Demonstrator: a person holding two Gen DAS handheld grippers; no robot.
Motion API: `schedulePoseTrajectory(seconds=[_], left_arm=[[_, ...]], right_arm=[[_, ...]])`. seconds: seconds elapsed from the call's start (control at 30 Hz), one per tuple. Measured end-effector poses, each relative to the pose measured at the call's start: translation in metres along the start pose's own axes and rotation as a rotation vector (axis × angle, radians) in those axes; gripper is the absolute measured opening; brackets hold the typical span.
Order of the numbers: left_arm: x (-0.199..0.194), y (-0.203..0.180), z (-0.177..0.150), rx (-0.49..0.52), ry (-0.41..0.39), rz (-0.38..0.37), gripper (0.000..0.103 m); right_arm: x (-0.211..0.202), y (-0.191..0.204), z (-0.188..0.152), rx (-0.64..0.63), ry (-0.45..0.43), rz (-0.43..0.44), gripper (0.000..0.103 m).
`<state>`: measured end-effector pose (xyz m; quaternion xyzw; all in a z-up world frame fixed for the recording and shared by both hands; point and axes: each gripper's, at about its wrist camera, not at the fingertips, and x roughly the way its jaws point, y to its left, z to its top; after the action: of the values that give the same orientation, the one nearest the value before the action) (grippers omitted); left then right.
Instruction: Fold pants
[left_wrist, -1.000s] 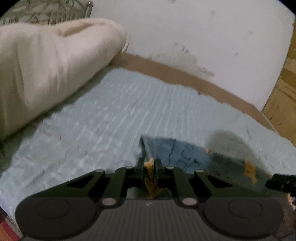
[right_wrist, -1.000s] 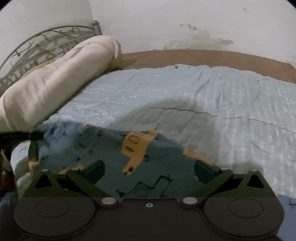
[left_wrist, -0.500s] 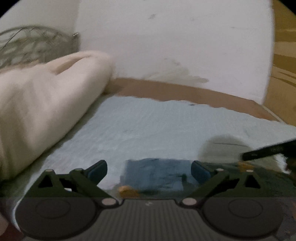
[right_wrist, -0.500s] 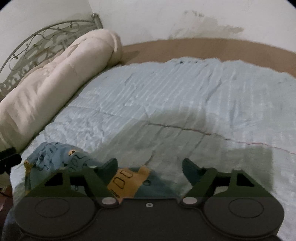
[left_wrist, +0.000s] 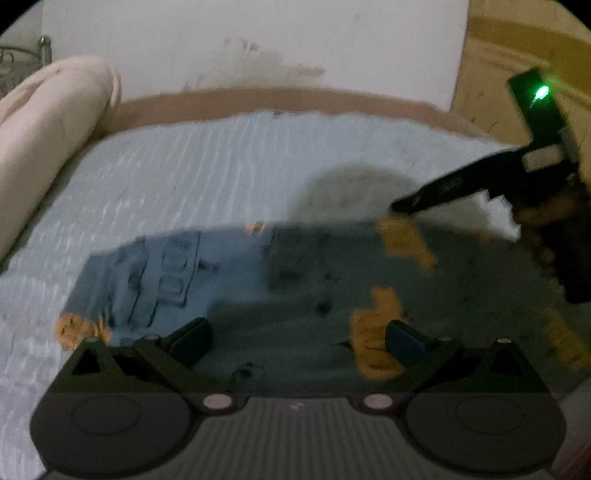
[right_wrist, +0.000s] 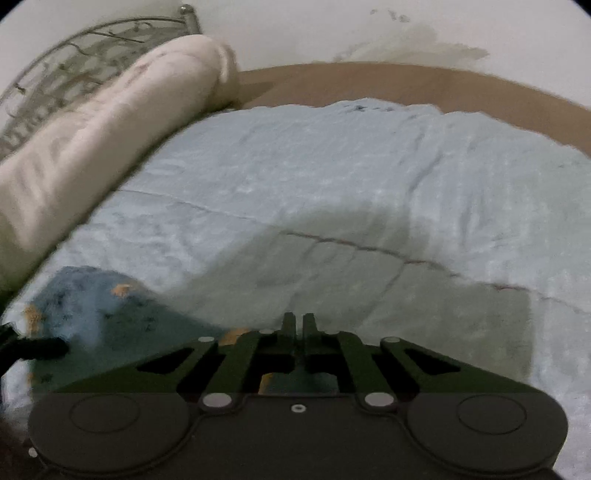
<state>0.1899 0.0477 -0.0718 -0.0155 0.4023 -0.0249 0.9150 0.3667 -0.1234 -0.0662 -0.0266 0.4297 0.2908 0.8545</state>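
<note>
The blue pants (left_wrist: 229, 280) with orange patches lie flat on the light blue bedspread (left_wrist: 207, 177). My left gripper (left_wrist: 295, 338) is open and empty, its fingers spread low over the pants' near part. My right gripper (right_wrist: 298, 320) is shut; its tips sit at the pants' right edge (right_wrist: 103, 314), and whether cloth is pinched between them is hidden. In the left wrist view the right gripper (left_wrist: 402, 203) points at the pants' far right corner. A left finger (right_wrist: 40, 349) shows at the left edge of the right wrist view.
A rolled cream blanket (right_wrist: 103, 129) lies along the left side by a metal headboard (right_wrist: 74, 51). A brown mattress edge (right_wrist: 406, 81) and a stained white wall (left_wrist: 258, 48) bound the far side. A wooden door (left_wrist: 517, 55) stands at right.
My left gripper let go of the pants a second ago, opened and now hovers over them. My right gripper went from wide open to shut at the pants' right edge.
</note>
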Motion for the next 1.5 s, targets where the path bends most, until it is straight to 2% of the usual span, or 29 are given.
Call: schedulePoseTrajectory(seconds=[0.1, 0.17, 0.23, 0.37, 0.53, 0.63, 0.7, 0.8, 0.9, 1.0, 1.07, 1.2, 1.33, 1.4, 1.5], left_arm=[[-0.007, 0.007, -0.003, -0.026, -0.020, -0.016, 0.103], [-0.014, 0.009, 0.002, -0.064, -0.039, -0.024, 0.103], [-0.021, 0.010, 0.008, -0.089, -0.064, -0.034, 0.103], [-0.025, -0.009, 0.015, -0.058, -0.086, -0.062, 0.103], [-0.011, -0.038, 0.000, 0.010, -0.012, -0.054, 0.103], [-0.010, -0.051, -0.014, 0.076, -0.027, 0.003, 0.102], [-0.014, -0.054, -0.020, 0.093, -0.040, 0.021, 0.102], [-0.018, -0.060, -0.012, 0.081, -0.019, 0.033, 0.103], [-0.022, -0.079, -0.001, 0.075, -0.042, -0.004, 0.103], [-0.027, -0.113, 0.004, 0.110, -0.107, -0.060, 0.103], [-0.025, -0.138, 0.004, 0.144, -0.125, -0.112, 0.103], [-0.012, -0.188, 0.001, 0.216, -0.094, -0.184, 0.103], [-0.008, -0.220, 0.001, 0.261, -0.080, -0.212, 0.103], [-0.010, -0.235, 0.001, 0.280, -0.098, -0.239, 0.103], [-0.005, -0.256, 0.006, 0.295, -0.111, -0.277, 0.103]], right_arm=[[-0.011, -0.004, -0.006, 0.012, -0.036, -0.003, 0.026], [-0.029, -0.003, -0.014, -0.003, -0.084, -0.025, 0.057], [-0.053, 0.000, -0.028, -0.017, -0.138, -0.078, 0.074], [-0.106, 0.009, -0.076, -0.046, -0.193, -0.172, 0.095], [-0.141, 0.015, -0.142, -0.066, -0.160, -0.306, 0.099], [-0.152, 0.006, -0.175, -0.101, -0.137, -0.461, 0.101], [-0.166, -0.004, -0.193, -0.106, -0.167, -0.537, 0.102], [-0.189, -0.027, -0.209, -0.065, -0.194, -0.637, 0.102], [-0.216, -0.049, -0.220, -0.012, -0.260, -0.703, 0.102], [-0.235, -0.067, -0.233, 0.062, -0.323, -0.701, 0.102], [-0.239, -0.080, -0.245, 0.109, -0.313, -0.699, 0.102], [-0.242, -0.106, -0.265, 0.158, -0.294, -0.753, 0.102], [-0.264, -0.129, -0.281, 0.243, -0.345, -0.797, 0.102], [-0.284, -0.134, -0.292, 0.306, -0.402, -0.755, 0.102], [-0.301, -0.135, -0.306, 0.403, -0.477, -0.580, 0.102]])
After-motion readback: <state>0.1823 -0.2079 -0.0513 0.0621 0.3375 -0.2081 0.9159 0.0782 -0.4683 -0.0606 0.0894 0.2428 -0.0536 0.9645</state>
